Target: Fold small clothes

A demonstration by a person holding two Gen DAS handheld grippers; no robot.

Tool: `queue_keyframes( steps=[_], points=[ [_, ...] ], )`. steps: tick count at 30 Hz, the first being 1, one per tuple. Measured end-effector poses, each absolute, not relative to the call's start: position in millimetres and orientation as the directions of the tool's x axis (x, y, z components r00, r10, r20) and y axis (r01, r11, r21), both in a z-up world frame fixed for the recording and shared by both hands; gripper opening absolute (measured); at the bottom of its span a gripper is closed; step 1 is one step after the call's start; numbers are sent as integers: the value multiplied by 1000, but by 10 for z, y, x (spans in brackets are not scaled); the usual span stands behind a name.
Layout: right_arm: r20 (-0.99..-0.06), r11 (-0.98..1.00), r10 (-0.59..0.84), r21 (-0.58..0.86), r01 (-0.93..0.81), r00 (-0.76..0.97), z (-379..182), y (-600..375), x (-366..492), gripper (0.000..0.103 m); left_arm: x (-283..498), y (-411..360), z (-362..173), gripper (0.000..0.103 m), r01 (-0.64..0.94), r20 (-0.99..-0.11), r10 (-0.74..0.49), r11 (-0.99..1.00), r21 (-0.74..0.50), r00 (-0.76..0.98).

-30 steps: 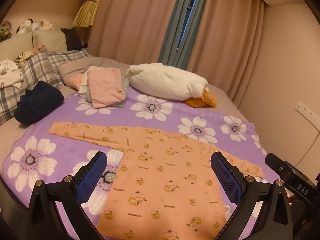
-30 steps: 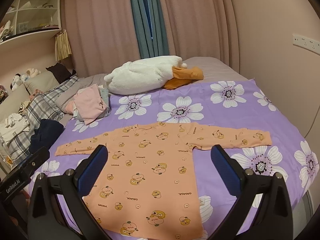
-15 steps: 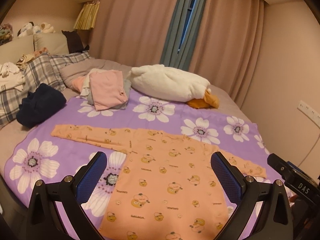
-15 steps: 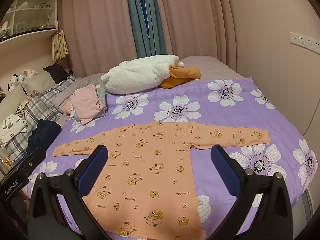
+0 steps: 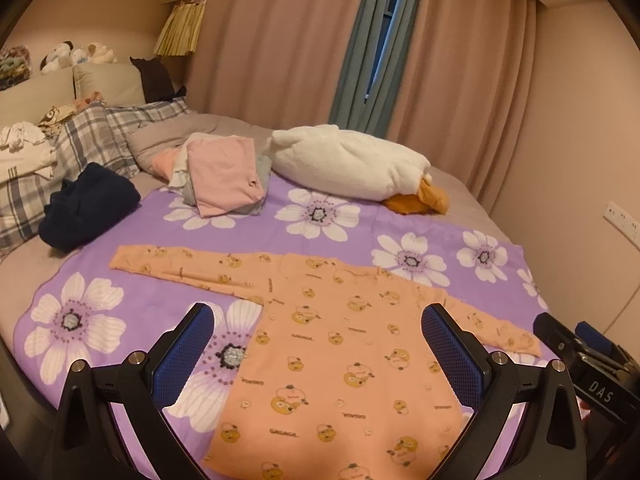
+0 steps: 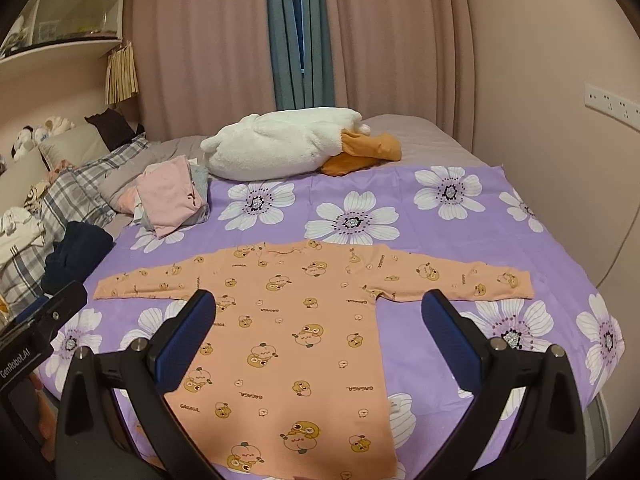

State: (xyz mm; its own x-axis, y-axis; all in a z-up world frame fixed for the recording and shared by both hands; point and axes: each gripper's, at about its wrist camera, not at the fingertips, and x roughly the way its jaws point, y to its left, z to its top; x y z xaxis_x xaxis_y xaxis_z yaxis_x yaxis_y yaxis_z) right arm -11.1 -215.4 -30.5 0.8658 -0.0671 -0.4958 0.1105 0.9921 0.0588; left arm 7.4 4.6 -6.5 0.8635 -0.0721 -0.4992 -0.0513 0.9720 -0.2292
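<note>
An orange long-sleeved child's top with a duck print lies flat on the purple flowered blanket, both sleeves spread out sideways and the hem toward me. My left gripper hovers open above the top's left half, nothing between its blue pads. My right gripper is also open and held above the top's body, apart from the cloth. Each gripper's black body shows at the edge of the other's view.
A stack of folded pink and grey clothes sits at the back left. A white goose plush lies behind the blanket. A dark blue garment and plaid pillows are at the left. Wall at the right.
Both grippers have pulled back and risen slightly, so the top sits a little lower in view. The top itself has not moved.
</note>
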Motion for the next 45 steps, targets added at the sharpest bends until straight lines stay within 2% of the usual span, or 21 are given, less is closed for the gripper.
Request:
queue_keyframes(
  steps=[45],
  points=[
    [-504, 987, -109, 47, 153, 857, -333, -2150, -91, 103, 88, 38, -70, 103, -61, -504, -56, 975, -213, 862]
  ],
)
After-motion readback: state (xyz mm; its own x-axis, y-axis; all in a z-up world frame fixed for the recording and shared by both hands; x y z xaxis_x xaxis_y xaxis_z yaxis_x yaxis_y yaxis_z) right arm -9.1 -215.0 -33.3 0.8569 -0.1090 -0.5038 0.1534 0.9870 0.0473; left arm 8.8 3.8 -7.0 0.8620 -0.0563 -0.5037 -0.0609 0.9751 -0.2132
